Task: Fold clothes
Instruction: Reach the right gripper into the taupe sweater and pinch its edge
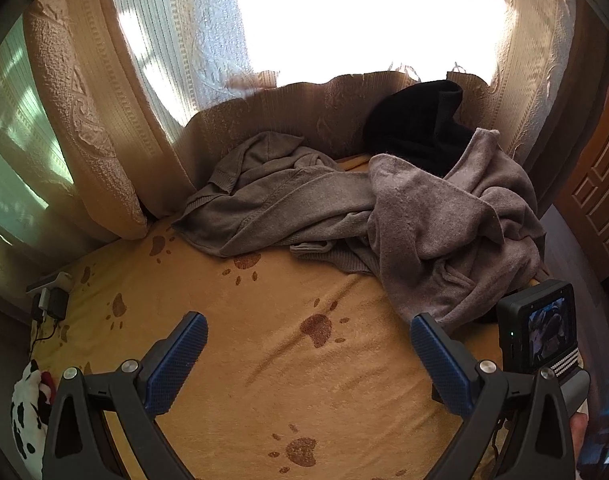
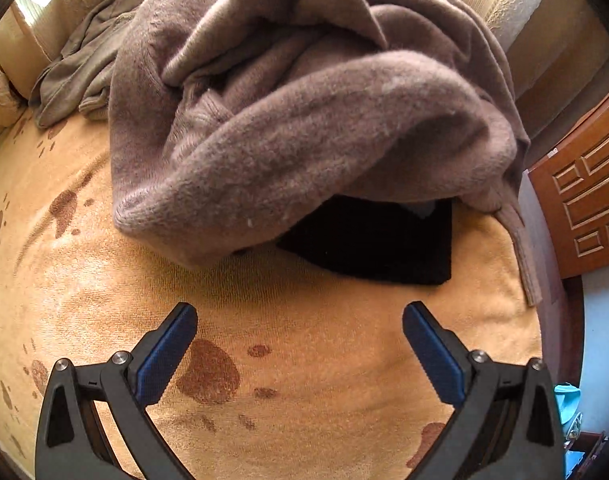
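Both the left gripper (image 1: 308,336) and right gripper (image 2: 300,326) gape empty; the mauve sweater (image 2: 304,120) looks soft and floppy (best pinched at its ribbed hem (image 2: 524,256)).

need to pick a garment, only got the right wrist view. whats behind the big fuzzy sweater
Observer: A black garment is heaped against the curtain behind the fuzzy sweater.
Operator: that grey thing on the left, how far does it go
Observer: The grey knit spreads flat toward a cushion in the corner.
Operator: left tongs busy?
Observer: No, the left tongs are open over bare blanket.
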Action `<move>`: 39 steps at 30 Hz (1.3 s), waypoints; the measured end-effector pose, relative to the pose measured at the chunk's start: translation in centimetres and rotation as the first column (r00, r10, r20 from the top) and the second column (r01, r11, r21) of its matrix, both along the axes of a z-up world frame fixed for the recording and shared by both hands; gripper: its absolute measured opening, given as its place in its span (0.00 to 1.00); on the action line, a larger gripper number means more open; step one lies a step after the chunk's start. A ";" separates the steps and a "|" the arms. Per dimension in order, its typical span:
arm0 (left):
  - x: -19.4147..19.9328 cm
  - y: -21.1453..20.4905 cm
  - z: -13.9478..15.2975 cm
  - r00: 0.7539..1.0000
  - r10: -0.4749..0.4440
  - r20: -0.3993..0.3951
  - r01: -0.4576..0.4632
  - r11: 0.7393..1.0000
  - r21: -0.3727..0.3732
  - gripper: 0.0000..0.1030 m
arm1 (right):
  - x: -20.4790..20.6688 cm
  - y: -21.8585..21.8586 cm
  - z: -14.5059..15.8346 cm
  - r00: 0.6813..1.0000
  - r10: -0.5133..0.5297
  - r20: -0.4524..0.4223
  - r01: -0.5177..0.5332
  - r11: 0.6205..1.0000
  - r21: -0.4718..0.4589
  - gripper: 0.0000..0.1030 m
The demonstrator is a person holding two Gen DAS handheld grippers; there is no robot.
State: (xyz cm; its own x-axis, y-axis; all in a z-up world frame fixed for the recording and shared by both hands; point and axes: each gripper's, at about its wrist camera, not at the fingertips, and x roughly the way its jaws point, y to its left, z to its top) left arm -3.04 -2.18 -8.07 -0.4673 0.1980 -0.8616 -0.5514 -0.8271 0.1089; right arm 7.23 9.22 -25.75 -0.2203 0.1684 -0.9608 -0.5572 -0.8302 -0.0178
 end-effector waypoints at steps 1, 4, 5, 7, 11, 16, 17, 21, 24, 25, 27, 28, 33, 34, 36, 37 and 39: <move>0.0 0.1 -0.3 1.000 -0.002 0.006 0.002 1.000 -0.005 1.00 | 0.2 -0.1 -0.3 1.000 0.000 0.001 0.000 1.000 -0.008 1.00; -0.1 0.4 -1.1 1.000 -0.008 0.021 0.008 1.000 -0.020 1.00 | 0.8 -0.5 -1.1 1.000 -0.002 0.005 0.002 0.999 -0.033 1.00; -0.1 0.5 -1.3 1.000 -0.009 0.025 0.010 1.000 -0.023 1.00 | 1.0 -0.6 -1.3 1.000 -0.003 0.005 0.003 0.999 -0.041 1.00; -0.3 0.6 -1.8 0.999 -0.011 0.037 0.012 1.000 -0.028 1.00 | 1.3 -0.7 -1.4 1.000 -0.005 -0.001 0.005 0.999 -0.049 1.00; -0.5 0.9 -2.6 0.998 -0.015 0.056 0.017 0.999 -0.034 1.00 | 2.0 -1.2 -1.3 1.000 -0.004 -0.018 0.003 0.999 -0.045 1.00; -0.6 0.8 -3.4 0.997 -0.017 0.073 0.020 0.999 -0.047 1.00 | 3.9 -2.3 -1.0 0.995 -0.025 -0.095 0.024 1.000 -0.009 1.00; -0.7 0.7 -3.6 0.997 -0.015 0.077 0.019 0.999 -0.050 1.00 | 4.4 -2.6 -1.0 0.992 -0.033 -0.118 0.034 0.999 0.003 1.00; -1.1 0.1 -4.1 0.996 0.006 0.094 -0.001 0.999 -0.052 1.00 | 6.5 -4.2 -0.8 0.975 -0.057 -0.213 0.072 0.995 0.064 1.00; -1.4 -0.3 -4.3 0.995 0.021 0.101 -0.017 0.999 -0.044 1.00 | 8.2 -5.4 -0.7 0.958 -0.026 -0.284 0.060 0.992 0.111 1.00; -1.4 -0.5 -4.3 0.994 0.026 0.102 -0.022 0.999 -0.044 1.00 | 8.7 -5.8 -0.7 0.952 -0.016 -0.306 0.057 0.990 0.126 1.00; -1.6 -0.7 -4.4 0.994 0.036 0.105 -0.032 0.999 -0.044 1.00 | 9.3 -6.2 -0.5 0.948 -0.012 -0.318 0.058 0.989 0.135 1.00; -1.7 -0.8 -4.4 0.993 0.042 0.107 -0.037 0.998 -0.044 1.00 | 9.5 -6.4 -0.4 0.948 -0.012 -0.317 0.058 0.989 0.136 1.00; -1.9 -1.5 -4.3 0.992 0.056 0.117 -0.053 0.998 -0.031 1.00 | 10.5 -7.4 0.1 0.951 -0.010 -0.310 0.059 0.987 0.148 1.00; -1.9 -1.6 -4.2 0.992 0.057 0.115 -0.054 0.998 -0.029 1.00 | 10.8 -7.8 0.3 0.952 -0.010 -0.307 0.061 0.986 0.157 1.00; -2.0 -2.0 -4.1 0.992 0.061 0.112 -0.059 0.998 -0.026 1.00 | 11.3 -8.1 0.5 0.951 -0.011 -0.310 0.060 0.987 0.148 1.00; -2.1 -2.2 -4.0 0.992 0.064 0.112 -0.062 0.998 -0.023 1.00 | 11.5 -8.1 0.6 0.951 -0.008 -0.309 0.054 0.989 0.140 1.00; -2.2 -2.7 -4.0 0.991 0.071 0.112 -0.069 0.997 -0.018 1.00 | 11.4 -7.8 1.0 0.960 0.016 -0.280 0.016 0.993 0.113 1.00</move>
State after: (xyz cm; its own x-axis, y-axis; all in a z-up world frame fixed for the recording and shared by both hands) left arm -5.28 -4.91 -12.03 -0.3799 0.1558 -0.9118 -0.5014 -0.8631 0.0614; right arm 18.65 1.40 -24.78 -0.4778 0.2725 -0.8352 -0.5531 -0.8319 0.0450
